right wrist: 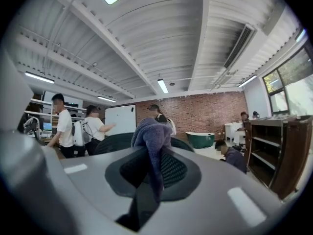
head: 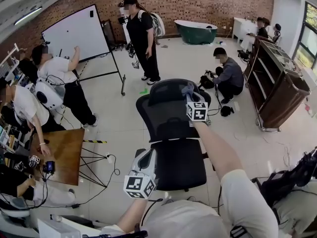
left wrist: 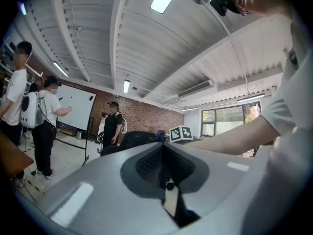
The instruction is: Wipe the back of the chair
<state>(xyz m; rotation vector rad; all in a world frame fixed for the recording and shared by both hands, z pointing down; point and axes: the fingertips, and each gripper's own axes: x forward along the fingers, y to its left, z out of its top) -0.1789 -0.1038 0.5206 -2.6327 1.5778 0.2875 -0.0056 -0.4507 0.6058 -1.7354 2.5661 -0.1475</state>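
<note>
I'm pinching the cloth (head: pixel 187 89) in my right gripper (head: pixel 190 96) at the chair back (head: pixel 166 110)'s top edge — my left gripper (head: pixel 145 157), pressed together and empty, is hanging nearer me.

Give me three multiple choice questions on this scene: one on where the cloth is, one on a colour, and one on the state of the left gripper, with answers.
1. Where is the cloth?
A. on the floor
B. in the right gripper, by the top of the chair back
C. on the chair seat

2. What colour is the bathtub by the brick wall?
A. green
B. white
C. red

3. How is the left gripper?
A. wide open
B. shut on the cloth
C. shut, with nothing between its jaws

Answers:
1 B: the right gripper view shows the cloth pinched in the jaws, and the head view puts it at the chair's top.
2 A: the tub is dark green.
3 C: the left gripper view shows the jaws together and bare.
</note>
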